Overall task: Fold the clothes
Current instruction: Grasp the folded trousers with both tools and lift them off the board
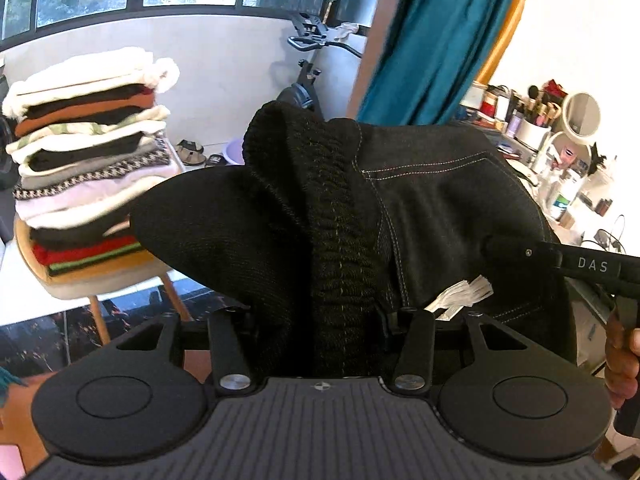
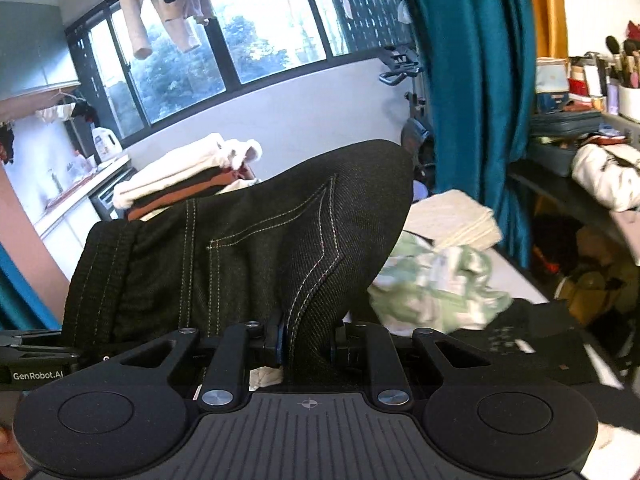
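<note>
Two tools share one garment: the black denim trousers [image 1: 420, 208] are lifted off any surface and drape forward over both. The left tool [image 1: 320, 320] is closed on the ribbed elastic waistband [image 1: 340, 248], which bunches thick between its fingers, so the jaws stand partly apart around it; a white care tag [image 1: 460, 294] sticks out just beside the right-hand finger. The right tool [image 2: 308, 336] is nearly closed, pinching a stitched denim fold [image 2: 316, 280] with blue pads on either side. In the left view the right tool's finger bears the letters "DAS" [image 1: 592, 265], with a hand [image 1: 622, 364] behind it; in the right view the left tool's body reads "GenRobot.AI" [image 2: 38, 376]. To the left a tall stack of folded clothes [image 1: 88, 160] sits on a chair [image 1: 100, 280] — near the cloth's hanging edge. Ahead of the right tool lie a crumpled green-and-white garment [image 2: 436, 292] and a folded cream piece [image 2: 452, 220]; a teal curtain [image 2: 472, 80] hangs beyond
</note>
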A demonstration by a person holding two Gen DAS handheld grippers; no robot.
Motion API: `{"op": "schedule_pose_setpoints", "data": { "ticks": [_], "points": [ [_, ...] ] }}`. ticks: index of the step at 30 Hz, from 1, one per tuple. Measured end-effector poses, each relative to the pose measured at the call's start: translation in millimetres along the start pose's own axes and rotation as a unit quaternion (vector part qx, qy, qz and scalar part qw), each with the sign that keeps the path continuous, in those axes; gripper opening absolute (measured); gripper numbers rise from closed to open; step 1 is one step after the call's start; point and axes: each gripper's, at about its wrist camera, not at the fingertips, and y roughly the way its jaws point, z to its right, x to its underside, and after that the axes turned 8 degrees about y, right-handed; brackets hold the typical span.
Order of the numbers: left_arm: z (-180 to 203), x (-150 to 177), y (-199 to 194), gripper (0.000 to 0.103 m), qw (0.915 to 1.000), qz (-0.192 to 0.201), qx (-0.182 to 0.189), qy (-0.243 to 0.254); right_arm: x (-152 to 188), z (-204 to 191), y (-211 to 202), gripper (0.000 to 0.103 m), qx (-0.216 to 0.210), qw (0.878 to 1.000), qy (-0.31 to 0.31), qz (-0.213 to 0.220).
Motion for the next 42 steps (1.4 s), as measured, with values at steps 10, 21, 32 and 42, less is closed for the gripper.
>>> {"op": "schedule_pose_setpoints", "data": {
  "ticks": [10, 21, 32, 42],
  "points": [
    [-114.2, -23.9, 19.1, 0.049, 0.9996, 0.006, -0.014, -0.023, -15.4, -88.7, 98.8, 0.017, -0.016, 0.999, -0.021, -0.020],
    [-234.5, -77.6, 80.3, 0.048, 0.9973, 0.032, -0.022, -0.062, -92.9, -121.4, 255.5, 0.017, -0.064, 0.997, -0.018, -0.040],
    [-357.3, -213.6, 106.4, 0.048, 0.9904, 0.083, -0.065, -0.089, -261.6, -195.0, 396.7, 0.017, -0.153, 0.985, -0.078, -0.027],
    [-491.5, -356.8, 83.7, 0.049, 0.9855, 0.112, -0.096, -0.083, -414.8, -310.5, 498.7, 0.017, -0.212, 0.974, -0.082, 0.004]
  ]
}}
